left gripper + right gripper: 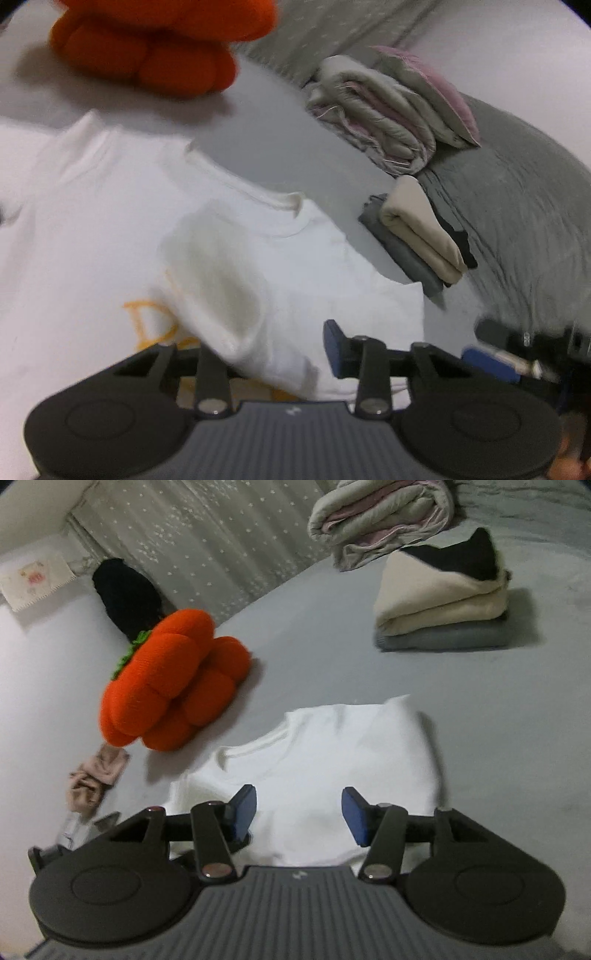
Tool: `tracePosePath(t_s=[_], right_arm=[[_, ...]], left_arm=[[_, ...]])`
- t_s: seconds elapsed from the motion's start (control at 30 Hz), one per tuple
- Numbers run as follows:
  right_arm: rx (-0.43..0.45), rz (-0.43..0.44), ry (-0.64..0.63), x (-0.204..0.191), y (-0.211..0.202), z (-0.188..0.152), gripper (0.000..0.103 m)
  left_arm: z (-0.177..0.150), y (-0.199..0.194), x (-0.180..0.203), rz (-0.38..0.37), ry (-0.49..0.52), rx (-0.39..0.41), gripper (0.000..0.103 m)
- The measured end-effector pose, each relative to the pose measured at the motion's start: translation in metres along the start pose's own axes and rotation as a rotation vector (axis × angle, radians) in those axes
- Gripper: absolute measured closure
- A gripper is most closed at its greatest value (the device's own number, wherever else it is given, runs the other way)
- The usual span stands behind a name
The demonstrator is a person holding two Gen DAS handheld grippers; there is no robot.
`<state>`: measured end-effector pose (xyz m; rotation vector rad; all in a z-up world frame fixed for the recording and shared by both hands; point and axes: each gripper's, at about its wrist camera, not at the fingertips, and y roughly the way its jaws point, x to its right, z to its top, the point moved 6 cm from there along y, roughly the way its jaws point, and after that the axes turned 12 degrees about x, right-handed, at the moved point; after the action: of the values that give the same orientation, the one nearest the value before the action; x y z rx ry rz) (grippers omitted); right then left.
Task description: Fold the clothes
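A white shirt lies on the bed beside an orange pumpkin cushion. The right gripper hovers over it, jaws wide and empty. The left gripper stands open around a raised shirt fold; grip unclear.

White shirt with yellow lettering; orange pumpkin cushion

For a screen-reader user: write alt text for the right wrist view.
The open right gripper hovers over a white cotton T-shirt lying on a pale grey bed sheet. An orange knitted pumpkin cushion sits to the left, and a folded stack of cream, black and grey clothes lies further back on the right.
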<state>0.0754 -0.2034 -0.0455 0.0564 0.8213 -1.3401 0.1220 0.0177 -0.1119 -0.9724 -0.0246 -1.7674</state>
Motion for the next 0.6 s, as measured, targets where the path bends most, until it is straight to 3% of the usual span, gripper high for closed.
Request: tracePosePath(t_s=[0.37, 0.6], right_arm=[[0.007, -0.141, 0.081, 0.049, -0.009, 0.001, 0.047], [-0.015, -0.159, 0.135, 0.062, 0.006, -0.006, 0.047]], left_arm=[[0.019, -0.028, -0.058, 0.052, -0.273, 0.072, 0.059], [0.017, -0.022, -0.053, 0.094, -0.196, 0.007, 0.062]])
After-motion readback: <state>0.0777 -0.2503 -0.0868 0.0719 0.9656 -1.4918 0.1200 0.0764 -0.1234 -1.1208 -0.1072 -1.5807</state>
